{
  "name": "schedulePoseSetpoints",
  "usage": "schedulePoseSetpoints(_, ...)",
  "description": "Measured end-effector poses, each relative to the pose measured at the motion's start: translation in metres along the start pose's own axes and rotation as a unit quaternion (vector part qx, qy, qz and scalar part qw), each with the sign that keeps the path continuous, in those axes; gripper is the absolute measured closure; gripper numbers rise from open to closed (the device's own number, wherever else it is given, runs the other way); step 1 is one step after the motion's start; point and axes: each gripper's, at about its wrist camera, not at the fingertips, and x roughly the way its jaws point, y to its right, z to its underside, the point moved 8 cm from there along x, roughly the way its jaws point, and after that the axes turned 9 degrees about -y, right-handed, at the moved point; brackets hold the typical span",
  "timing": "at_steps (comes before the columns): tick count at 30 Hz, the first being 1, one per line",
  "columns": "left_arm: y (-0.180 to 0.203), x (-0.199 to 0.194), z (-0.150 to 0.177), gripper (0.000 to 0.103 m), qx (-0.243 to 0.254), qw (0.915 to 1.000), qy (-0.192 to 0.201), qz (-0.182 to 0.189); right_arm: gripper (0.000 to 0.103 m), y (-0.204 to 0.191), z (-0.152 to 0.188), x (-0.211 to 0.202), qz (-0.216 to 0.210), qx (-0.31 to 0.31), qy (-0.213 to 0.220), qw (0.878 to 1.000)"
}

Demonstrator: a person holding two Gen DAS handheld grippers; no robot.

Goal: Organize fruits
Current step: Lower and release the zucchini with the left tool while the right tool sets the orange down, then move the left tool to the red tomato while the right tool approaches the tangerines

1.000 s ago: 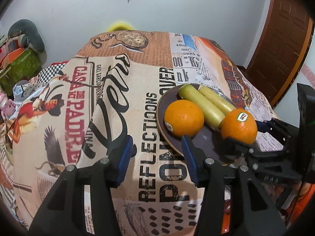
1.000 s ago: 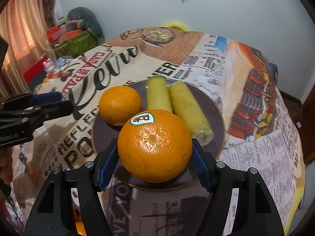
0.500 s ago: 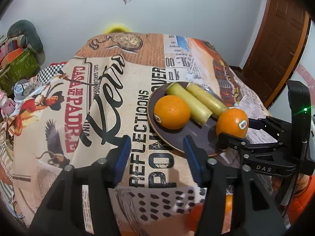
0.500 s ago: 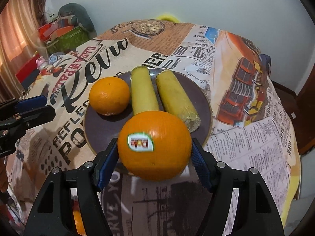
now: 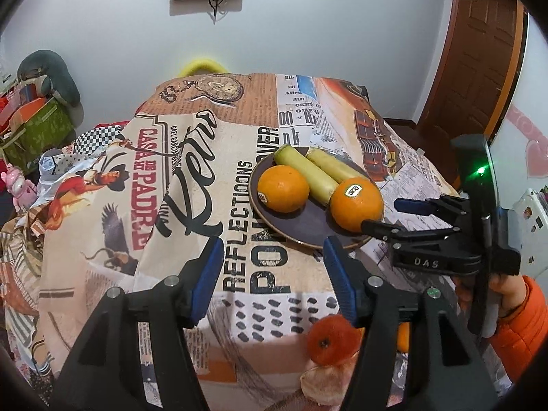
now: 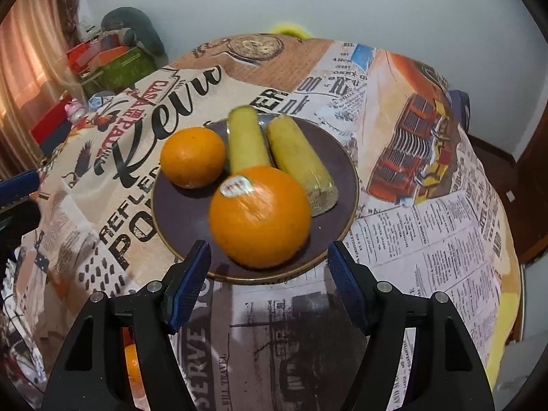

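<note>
The right gripper [image 6: 269,274] is open, and its blue pads [image 6: 344,282] do not touch anything. Just past them sits a big orange [image 6: 260,217] with a sticker, on the near part of the dark plate [image 6: 178,212]. A smaller orange [image 6: 192,157] and two yellow-green fruits [image 6: 298,157] lie further back on the same plate. The left gripper [image 5: 274,275] is open too. Its jaws have just been opening, and nothing is between them. It hangs over the printed tablecloth [image 5: 137,171], near the plate's edge. Another orange [image 5: 330,340] shows low down, below the table edge, by an orange sleeve [image 5: 520,328].
</note>
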Motion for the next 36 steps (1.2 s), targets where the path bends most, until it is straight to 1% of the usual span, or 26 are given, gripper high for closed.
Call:
schedulePoseSetpoints(5,0.000,-0.001,0.007,0.043,-0.006,0.9999,-0.009,0.000,0.036,-0.002,0.005,-0.020,-0.006,0.004,0.016,1.000)
schedulePoseSetpoints(11,0.010,-0.009,0.020,0.043,-0.004,0.9999,-0.012,0.008,0.035,-0.011,0.018,-0.056,-0.010,-0.007,0.035,0.999)
schedulePoseSetpoints(19,0.028,-0.007,0.048,0.043,0.002,0.9991,-0.036,0.021,0.035,-0.029,0.042,-0.086,-0.007,-0.029,0.054,0.998)
schedulePoseSetpoints(28,0.045,0.018,0.082,0.043,0.006,0.9961,-0.081,0.034,0.035,-0.036,0.064,-0.083,-0.010,-0.027,0.046,0.999)
schedulePoseSetpoints(36,0.053,0.038,0.085,0.043,0.001,0.9942,-0.097,0.047,0.035,-0.037,0.074,-0.075,-0.024,-0.023,0.034,0.999)
